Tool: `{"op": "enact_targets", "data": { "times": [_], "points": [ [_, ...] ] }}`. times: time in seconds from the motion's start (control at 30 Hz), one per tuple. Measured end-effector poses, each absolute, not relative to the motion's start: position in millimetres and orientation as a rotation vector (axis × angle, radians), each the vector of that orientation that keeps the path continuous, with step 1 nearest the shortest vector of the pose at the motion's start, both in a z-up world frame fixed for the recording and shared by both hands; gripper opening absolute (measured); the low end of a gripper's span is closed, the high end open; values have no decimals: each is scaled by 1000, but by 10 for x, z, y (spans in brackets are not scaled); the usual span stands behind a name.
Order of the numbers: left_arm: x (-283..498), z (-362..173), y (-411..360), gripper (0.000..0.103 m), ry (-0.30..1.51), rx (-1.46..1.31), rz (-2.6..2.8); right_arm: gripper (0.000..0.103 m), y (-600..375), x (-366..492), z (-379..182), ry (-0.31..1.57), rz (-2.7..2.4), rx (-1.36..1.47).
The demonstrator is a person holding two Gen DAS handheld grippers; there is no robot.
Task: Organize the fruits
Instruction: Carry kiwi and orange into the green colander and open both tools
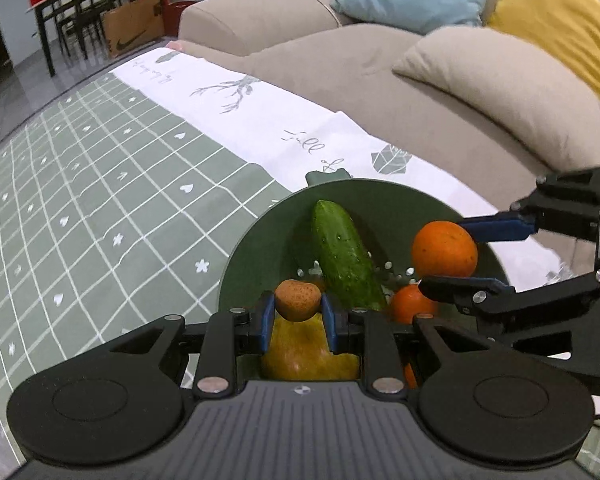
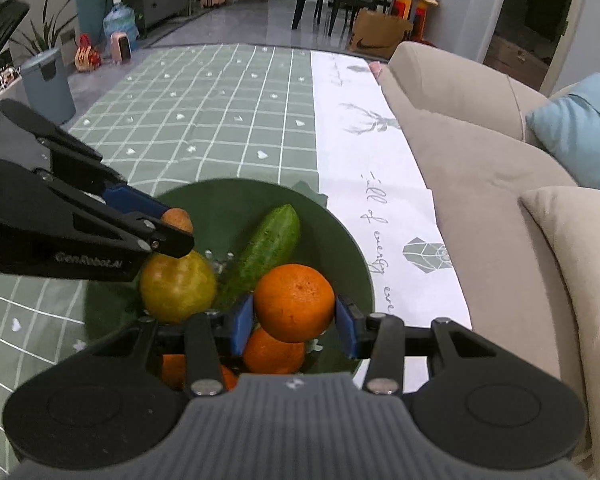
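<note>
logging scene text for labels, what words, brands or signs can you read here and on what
"GenRobot.AI", faint, on the side of the left gripper.
"full of energy", cursive, partly cut off, on the white table runner.
A swoosh logo, no words, on the cardboard box.
More cursive at the runner's far end: too small to read.

Green bowl (image 2: 352, 264): matt, smooth, plastic-looking; cucumber (image 1: 346, 258) in it glossy, wet-looking, with fine bumps; large orange (image 2: 294, 302) pitted peel, dull sheen; small brown fruit (image 1: 298, 300) rough, speckled, matt; yellow-green fruit (image 2: 178, 286) smooth, faint gloss. Both grippers, left gripper (image 1: 298, 314) and right gripper (image 2: 294, 320): matt black plastic-looking arms, shiny metal pins, blue matt pads, ribbed grey housing. Tablecloth (image 1: 100, 184) soft matt cloth; sofa (image 1: 340, 68) beige woven fabric.
</note>
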State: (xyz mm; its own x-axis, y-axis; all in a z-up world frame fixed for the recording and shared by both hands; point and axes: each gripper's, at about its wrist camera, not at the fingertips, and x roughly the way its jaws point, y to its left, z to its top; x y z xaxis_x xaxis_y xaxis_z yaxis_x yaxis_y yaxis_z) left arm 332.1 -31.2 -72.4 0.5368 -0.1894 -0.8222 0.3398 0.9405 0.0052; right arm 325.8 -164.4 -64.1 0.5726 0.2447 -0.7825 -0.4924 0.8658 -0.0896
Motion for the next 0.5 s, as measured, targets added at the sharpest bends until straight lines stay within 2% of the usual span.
{"op": "enact_targets", "data": {
  "times": [0.5],
  "points": [
    [3621, -1034, -429, 29, 1037, 264, -299, 41, -1605, 3482, -805, 895, 467, -394]
  ]
}}
